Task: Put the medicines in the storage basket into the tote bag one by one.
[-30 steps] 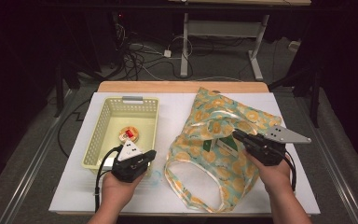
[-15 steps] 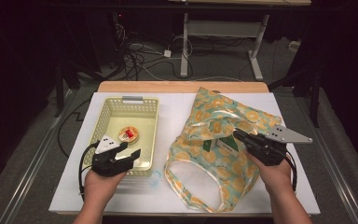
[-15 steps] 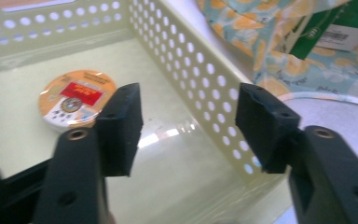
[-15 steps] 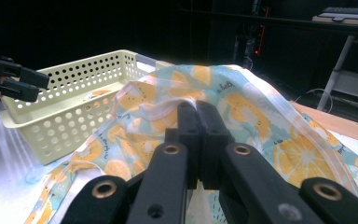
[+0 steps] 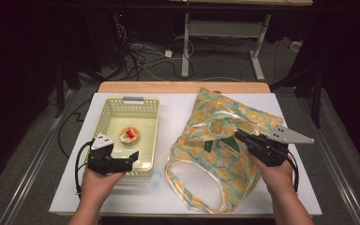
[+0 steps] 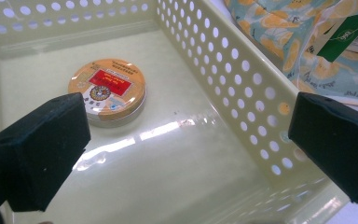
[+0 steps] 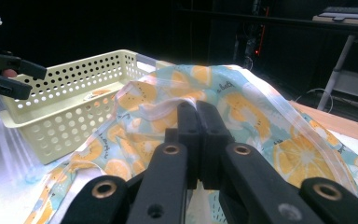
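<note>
- While my left tongs [image 5: 130,159] hang over the near end of the yellow basket [image 5: 151,123], their jaws stand wide apart with nothing between them; they have just been opening.
- Round tin [image 6: 107,96] lies flat on the basket floor, lid up, red label showing. In the left gripper view it sits ahead of the tongs and toward the left pad, apart from both pads and from the basket walls.
- Being round, the tin has no long axis to line up with.
- My right tongs [image 7: 197,122] are closed, pinching a fold of the printed cloth bag [image 5: 225,122] at its opening and holding that edge up off the worktop [image 5: 178,105].
- Inside the raised mouth, in the high view, I can see a white and green box [image 5: 225,146] just beside the right tongs' tips.
- Key relation, as I judge it: the box lies to the left tongs' right, past the basket's perforated side wall, with a strip of bare worktop between basket and bag.
- Left hand [image 5: 93,180] is the free one; right hand [image 5: 274,173] is nearer the box but occupied holding the bag open.
- Any reach from the left would have to clear the basket rim first.
</note>
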A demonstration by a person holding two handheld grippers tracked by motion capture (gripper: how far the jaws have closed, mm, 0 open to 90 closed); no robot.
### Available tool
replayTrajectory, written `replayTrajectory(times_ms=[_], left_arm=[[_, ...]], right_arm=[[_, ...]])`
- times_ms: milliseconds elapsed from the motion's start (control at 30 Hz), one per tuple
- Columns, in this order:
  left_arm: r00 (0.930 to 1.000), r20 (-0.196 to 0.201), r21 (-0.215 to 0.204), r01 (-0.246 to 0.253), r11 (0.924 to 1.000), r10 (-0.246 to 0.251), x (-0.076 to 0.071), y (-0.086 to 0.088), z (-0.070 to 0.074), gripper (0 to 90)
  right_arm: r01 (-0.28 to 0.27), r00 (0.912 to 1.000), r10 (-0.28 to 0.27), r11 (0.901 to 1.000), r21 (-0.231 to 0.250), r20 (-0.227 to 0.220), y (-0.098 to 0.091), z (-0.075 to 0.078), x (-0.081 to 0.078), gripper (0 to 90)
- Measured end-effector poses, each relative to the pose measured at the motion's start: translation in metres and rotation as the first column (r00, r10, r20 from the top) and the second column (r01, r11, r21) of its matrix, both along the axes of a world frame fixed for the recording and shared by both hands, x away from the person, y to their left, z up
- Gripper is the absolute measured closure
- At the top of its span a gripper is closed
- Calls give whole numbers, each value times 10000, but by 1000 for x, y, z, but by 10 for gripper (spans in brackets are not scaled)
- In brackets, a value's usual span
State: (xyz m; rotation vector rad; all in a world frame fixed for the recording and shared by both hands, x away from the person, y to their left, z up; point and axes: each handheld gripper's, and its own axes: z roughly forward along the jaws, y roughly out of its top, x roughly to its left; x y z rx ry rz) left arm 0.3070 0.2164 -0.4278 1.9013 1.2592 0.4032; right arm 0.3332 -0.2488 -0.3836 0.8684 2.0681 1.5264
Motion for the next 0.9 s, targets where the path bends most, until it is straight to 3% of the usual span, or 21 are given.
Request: replayTrajectory(times_ms=[233, 367, 533, 700, 900], left_arm=[[9996, 261, -215, 137, 9997, -132, 7, -5, 15, 0], [9990, 433, -369, -63, 9993, 79, 18, -5, 25, 0], [9981, 532, -246, -311, 9992, 324, 40, -3, 35, 0], [9984, -445, -277, -369, 9989, 356, 74, 3, 24, 0], [9846, -1685, 391, -410, 9984, 471, 105, 1, 0, 0]], right_arm=[[28, 10000, -28, 10000, -40, 4, 1, 0, 0, 900], [13, 10000, -13, 10000, 6, -53, 0, 1, 0, 900], [43, 9999, -42, 9999, 132, -92, -3, 1, 2, 900], [24, 10000, -23, 10000, 78, -57, 0, 0, 3, 900], [30, 9999, -29, 9999, 99, -111, -1, -1, 3, 900]])
